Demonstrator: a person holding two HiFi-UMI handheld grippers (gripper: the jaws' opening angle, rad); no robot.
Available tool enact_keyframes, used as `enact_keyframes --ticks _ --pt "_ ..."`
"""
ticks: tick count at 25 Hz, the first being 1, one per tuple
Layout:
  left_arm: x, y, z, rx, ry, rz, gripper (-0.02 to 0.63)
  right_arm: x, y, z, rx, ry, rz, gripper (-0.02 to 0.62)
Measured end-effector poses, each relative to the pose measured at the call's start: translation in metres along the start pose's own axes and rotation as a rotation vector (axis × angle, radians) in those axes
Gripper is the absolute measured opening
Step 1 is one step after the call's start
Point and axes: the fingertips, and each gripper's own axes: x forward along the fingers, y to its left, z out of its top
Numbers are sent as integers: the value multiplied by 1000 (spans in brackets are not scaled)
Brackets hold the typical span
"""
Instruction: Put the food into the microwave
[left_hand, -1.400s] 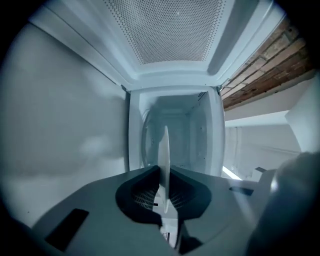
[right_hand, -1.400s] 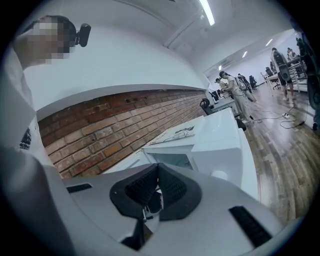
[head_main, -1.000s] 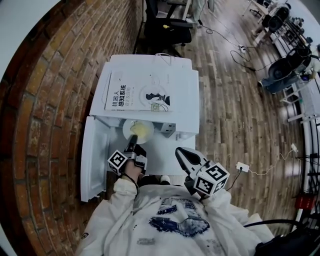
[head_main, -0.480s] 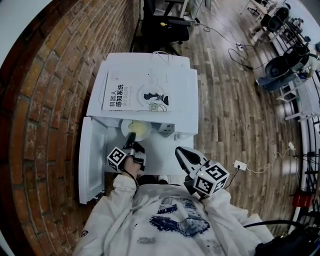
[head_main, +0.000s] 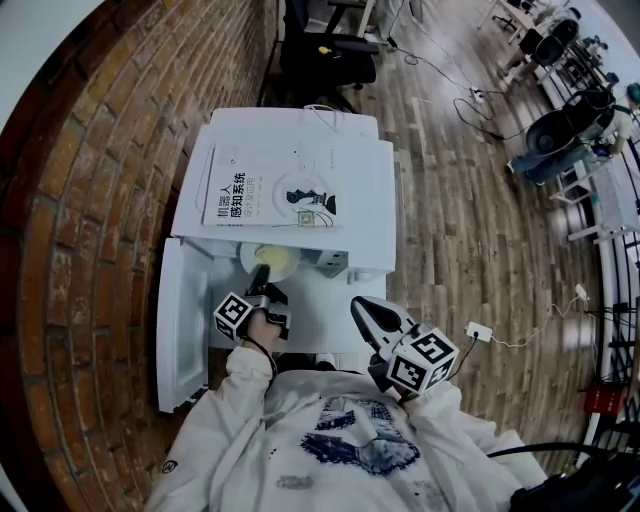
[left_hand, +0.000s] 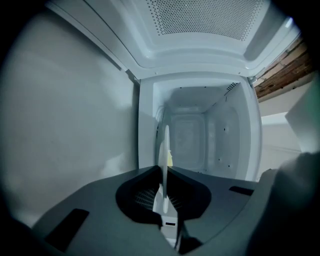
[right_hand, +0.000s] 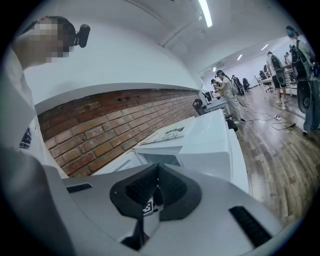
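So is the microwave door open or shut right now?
Open: the door hangs out left, and the left gripper view looks into the cavity.

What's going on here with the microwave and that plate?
A person holds a tool in each hand. The left tool grips a plate of yellow food by its rim, partly inside the open microwave. The right tool is shut and empty, held back near the person's body.

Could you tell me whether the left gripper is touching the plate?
Touching. The left gripper pinches the plate by its rim, plain in the left gripper view.
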Motion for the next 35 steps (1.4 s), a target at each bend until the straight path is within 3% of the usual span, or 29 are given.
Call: enact_keyframes --ticks 20,23,35 --pt "10 -2 1 31 19 -16 32 2 2 -3 -8 14 23 14" --pt "8 -6 -2 38 26 -28 107 3 4 -3 -9 16 32 14" --pt "-17 -18 -16 76 54 -47 109 7 18 -5 -20 25 82 14"
